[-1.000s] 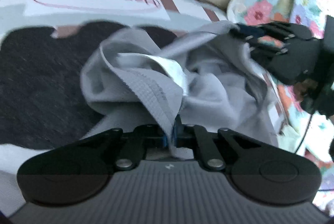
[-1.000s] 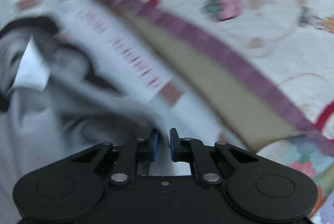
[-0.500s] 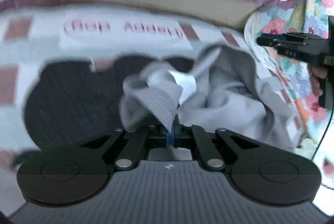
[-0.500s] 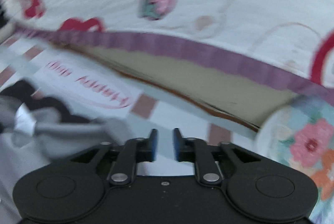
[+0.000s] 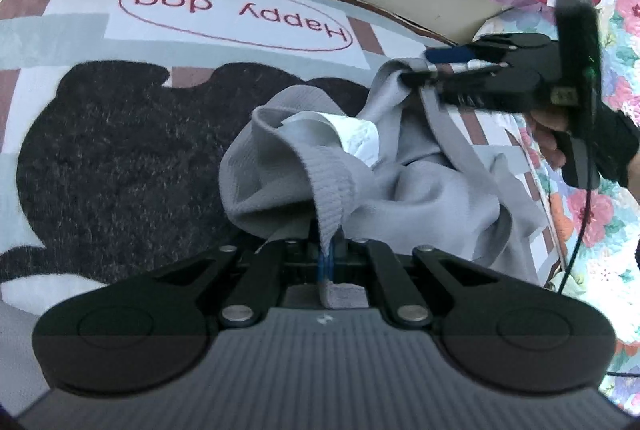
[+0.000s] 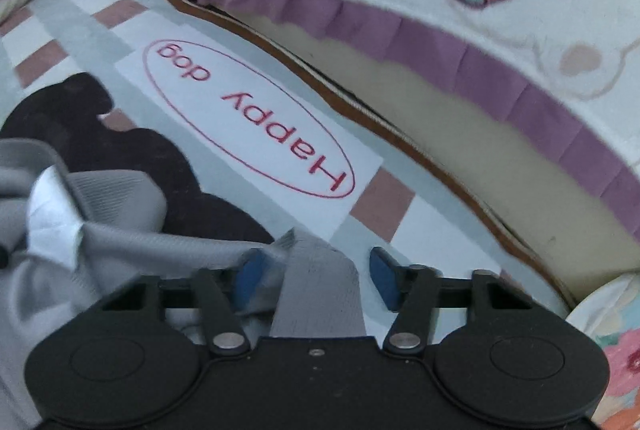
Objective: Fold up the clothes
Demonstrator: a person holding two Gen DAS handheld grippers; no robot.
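A grey garment (image 5: 420, 189) with a white label (image 5: 356, 133) lies bunched on the mat. My left gripper (image 5: 330, 256) is shut on its ribbed hem, low in the left wrist view. At the upper right of that view, my right gripper (image 5: 424, 67) meets another edge of the garment. In the right wrist view the right gripper (image 6: 316, 274) stands open. Its blue pads (image 6: 250, 276) are wide apart, with a strip of the grey garment (image 6: 320, 290) lying loose between them.
Beneath is a mat (image 5: 240, 9) printed "Happy dog" with a black dog shape (image 5: 120, 157). A bed edge with a purple frill (image 6: 500, 69) runs behind. Floral cloth (image 5: 596, 213) lies to the right, where a hand (image 5: 548, 137) and a cable (image 5: 582, 230) show.
My right gripper let go of the fabric, swung away, then came back with its jaws opened wide around the garment's edge. The left gripper has stayed shut on the hem.
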